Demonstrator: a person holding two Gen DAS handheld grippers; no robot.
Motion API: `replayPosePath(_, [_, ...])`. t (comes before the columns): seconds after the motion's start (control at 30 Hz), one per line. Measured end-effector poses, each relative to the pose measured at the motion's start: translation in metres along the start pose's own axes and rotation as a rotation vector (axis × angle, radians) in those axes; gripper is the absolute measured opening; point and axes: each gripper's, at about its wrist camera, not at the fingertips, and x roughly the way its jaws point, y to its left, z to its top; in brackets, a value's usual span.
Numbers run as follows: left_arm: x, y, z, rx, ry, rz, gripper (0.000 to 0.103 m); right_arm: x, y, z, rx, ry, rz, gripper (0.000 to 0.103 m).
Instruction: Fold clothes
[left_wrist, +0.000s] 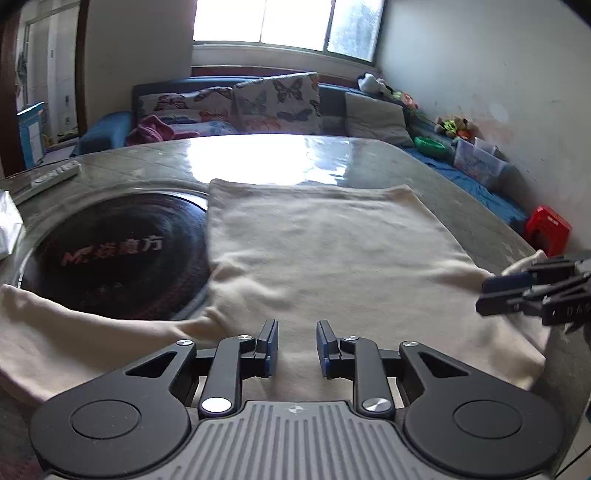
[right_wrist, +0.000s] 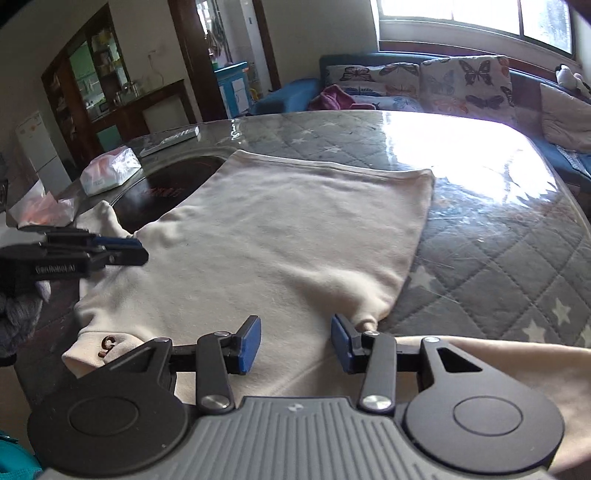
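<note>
Item: cream sweatshirt (right_wrist: 280, 229), spread flat on the surface (right_wrist: 498, 236), neck end nearest, hem at the far side.

Nearest: left gripper (left_wrist: 296, 345) and right gripper (right_wrist: 295, 341), each poised over the near edge, jaws parted with only cloth seen beneath; nothing is gripped.

Left and right: sleeves (left_wrist: 74, 328) trailing outward, the left one draped past a dark round inset (left_wrist: 118, 254).

Handling, as judged: light, soft, limp, easily wrinkled. A pinch at the shoulder seams or cuffs is recommended.
</note>
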Motion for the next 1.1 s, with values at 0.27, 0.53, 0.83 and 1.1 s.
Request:
replayPosePath(0.27, [-0.002, -0.027, -0.017, 0.096, 0.004, -0.059, 0.033, -0.026, -0.022, -0.024, 0.015, 0.009, -0.079, 0.043])
replayPosePath(0.53, [-0.009, -0.05, -0.032, 0.175, -0.022, -0.098, 0.034, -0.061, -0.06, -0.052, 0.084, -0.015, -0.205, 0.043])
replayPosePath(0.83, [-0.01, -0.063, -0.035, 0.202, -0.015, -0.151, 0.034, -0.096, -0.102, -0.07, 0.186, -0.044, -0.348, 0.042])
replayPosePath(1.1, [-0.01, -0.063, -0.035, 0.228, 0.001, -0.17, 0.035, -0.101, -0.138, -0.076, 0.29, -0.071, -0.506, 0.041])
